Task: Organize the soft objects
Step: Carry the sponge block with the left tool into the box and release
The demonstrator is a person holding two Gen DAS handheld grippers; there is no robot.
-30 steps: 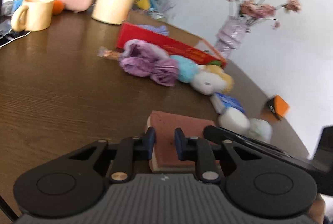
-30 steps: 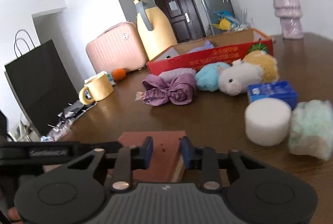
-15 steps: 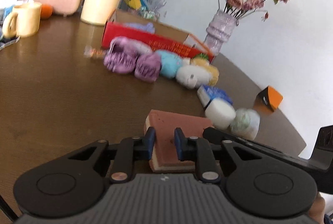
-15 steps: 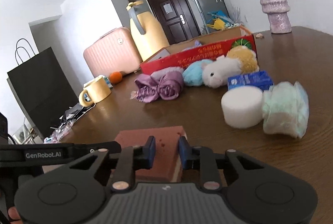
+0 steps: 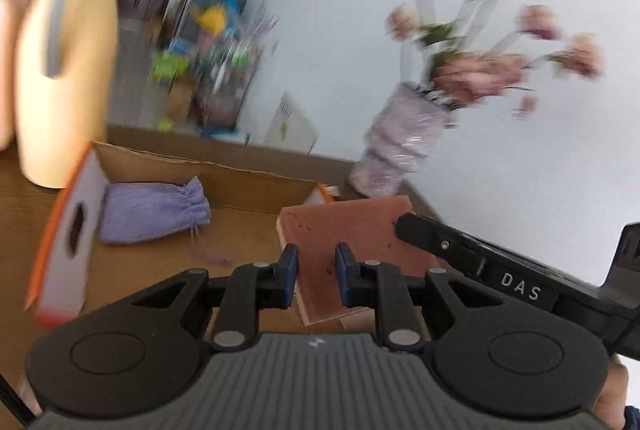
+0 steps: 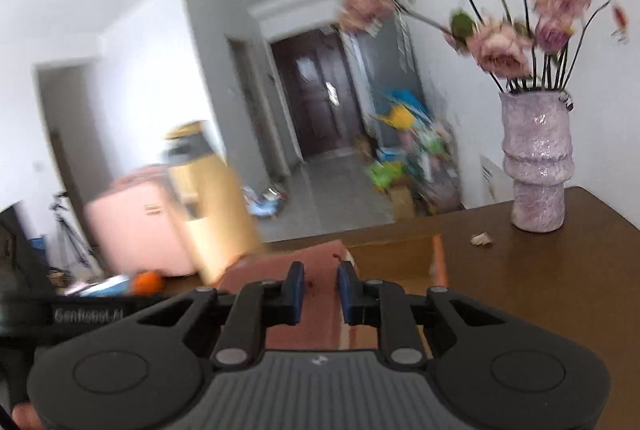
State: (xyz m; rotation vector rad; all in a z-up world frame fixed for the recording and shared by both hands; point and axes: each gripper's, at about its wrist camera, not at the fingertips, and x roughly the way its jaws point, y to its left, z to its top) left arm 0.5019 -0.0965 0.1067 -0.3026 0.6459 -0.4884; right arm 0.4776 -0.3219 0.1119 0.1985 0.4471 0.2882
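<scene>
Above the cardboard box [image 5: 248,230], the sponge block [image 5: 348,230] sits pinched between both grippers: left gripper [image 5: 317,276] clamps its near edge, right gripper [image 6: 320,288] clamps the opposite side. Block is reddish-brown on top with a pale tan layer beneath, tilted. Inside the box: a lilac drawstring pouch [image 5: 154,210] at the end away from the block.

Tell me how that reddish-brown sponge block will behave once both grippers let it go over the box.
The sponge block is flat-faced, so it will likely land without rolling. It keeps its slab shape between the left gripper and right gripper, so probably springy, not floppy. It looks light and may bounce in the cardboard box.
</scene>
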